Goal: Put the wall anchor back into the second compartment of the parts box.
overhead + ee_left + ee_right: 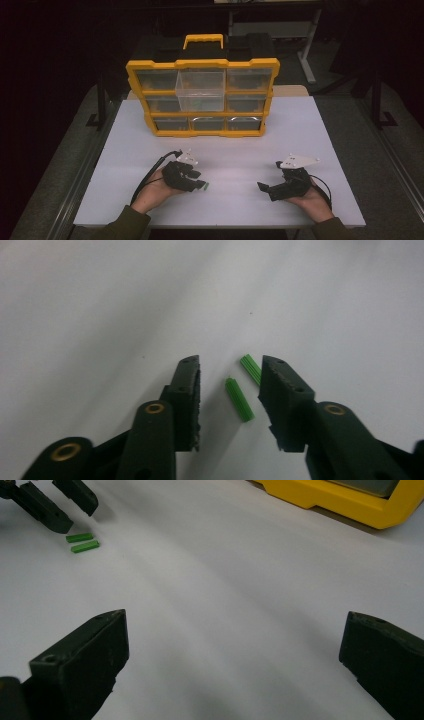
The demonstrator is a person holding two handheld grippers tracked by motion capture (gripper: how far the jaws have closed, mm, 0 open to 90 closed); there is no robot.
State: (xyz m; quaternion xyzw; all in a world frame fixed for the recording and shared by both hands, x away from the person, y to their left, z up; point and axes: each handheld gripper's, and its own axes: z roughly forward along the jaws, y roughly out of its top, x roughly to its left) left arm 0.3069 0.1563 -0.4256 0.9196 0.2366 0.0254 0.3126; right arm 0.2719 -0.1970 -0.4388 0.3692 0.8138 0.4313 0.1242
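Two small green ribbed plugs lie side by side on the white table (pixel 225 150). In the left gripper view one plug (pixel 239 399) lies between the open jaws of my left gripper (pixel 230 365); the other plug (pixel 251 368) is partly hidden behind the right-hand jaw. From above, the left gripper (pixel 201 183) rests low on the table with the green plugs (pixel 205 186) at its tips. My right gripper (pixel 235 622) stands wide open over bare table, empty, and sees the plugs (pixel 82 542) and the left gripper (pixel 80 517) farther off. In the high view the right gripper (pixel 262 187) points left.
A yellow organiser box (pixel 202 97) with clear drawers stands upright at the back of the table; its top middle drawer (pixel 201 89) is pulled out. Its yellow base (pixel 340 500) shows in the right gripper view. The table's front edge is close behind both hands.
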